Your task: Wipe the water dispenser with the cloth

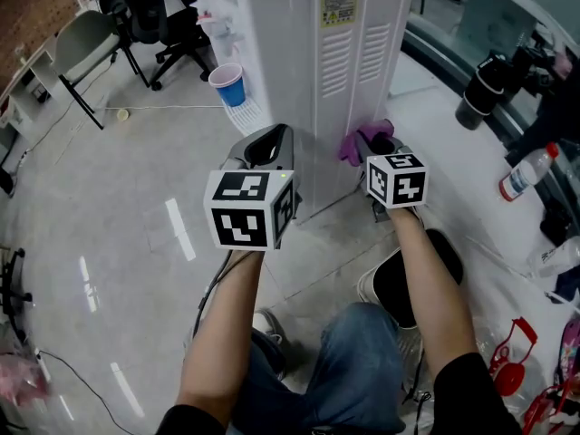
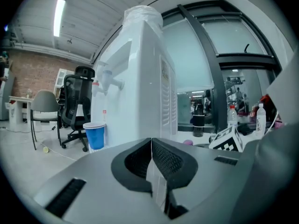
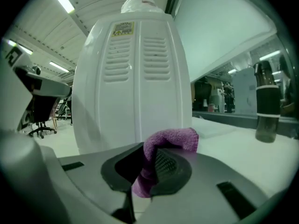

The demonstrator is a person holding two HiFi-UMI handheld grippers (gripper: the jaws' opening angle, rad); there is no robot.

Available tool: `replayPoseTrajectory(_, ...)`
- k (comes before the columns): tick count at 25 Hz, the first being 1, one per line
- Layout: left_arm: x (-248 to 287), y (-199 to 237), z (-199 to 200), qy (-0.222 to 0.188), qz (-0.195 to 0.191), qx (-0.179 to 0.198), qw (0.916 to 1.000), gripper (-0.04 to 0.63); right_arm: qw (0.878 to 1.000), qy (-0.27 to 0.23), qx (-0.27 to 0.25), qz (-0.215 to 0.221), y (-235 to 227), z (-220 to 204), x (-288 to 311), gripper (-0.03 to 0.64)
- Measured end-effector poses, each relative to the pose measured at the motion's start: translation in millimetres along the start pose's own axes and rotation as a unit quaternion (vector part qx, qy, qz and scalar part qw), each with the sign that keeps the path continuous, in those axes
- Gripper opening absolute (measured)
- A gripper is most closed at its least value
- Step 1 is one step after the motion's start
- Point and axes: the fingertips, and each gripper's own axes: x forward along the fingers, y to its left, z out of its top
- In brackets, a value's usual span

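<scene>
- The right gripper [image 3: 149, 168] is clenched on a purple cloth [image 3: 172, 139], which bunches over the top of its jaws and hangs down between them.
- The cloth is low down, close to the foot of the water dispenser [image 1: 337, 80], facing its back panel. Whether it touches the panel cannot be made out.
- The left gripper [image 2: 151, 162] has its jaws pressed together with nothing in them. It is held to the left of the right one, near the dispenser's lower corner.
- The dispenser is tall and white and stands on a pale, glossy floor [image 1: 136, 207]. Its back panel has two columns of vent slots.
- A yellow label [image 1: 338, 3] sits at the top of that panel; its print is too small to read.
- A blue cup [image 1: 228, 85] stands at the dispenser's front, below the taps, on a white slotted tray [image 1: 246, 114].
- Beyond the cup are a black office chair [image 1: 159, 12] and a grey chair [image 1: 83, 42], near a brick wall [image 2: 32, 73].
- To the right of the dispenser, a black bottle [image 1: 478, 96] stands on a pale ledge by the window.
- A clear plastic bottle [image 1: 526, 173] lies further right; the writing on its label is not legible.
- The person's legs in jeans [image 1: 349, 370] fill the bottom of the head view, and a black shoe [image 1: 403, 284] sits on the floor just below the right gripper.
</scene>
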Motion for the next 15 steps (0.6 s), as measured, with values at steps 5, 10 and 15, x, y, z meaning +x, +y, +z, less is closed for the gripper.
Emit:
replayPoseTrajectory(5, 5, -5, 3, 0.000, 0.001, 0.037, 0.9993, 0.028, 0.999, 0.030, 0.016, -0.008, -8, -48, 16, 0.040)
replayPoseTrajectory(10, 7, -5, 0, 0.002, -0.009, 0.019, 0.9998, 0.028, 0.998, 0.053, 0.037, -0.018, -16, -91, 28, 0.040)
replayPoseTrajectory(15, 4, -1, -5, 0.009, -0.006, 0.023, 0.9997, 0.028, 0.996, 0.081, 0.045, -0.019, -18, -130, 39, 0.040)
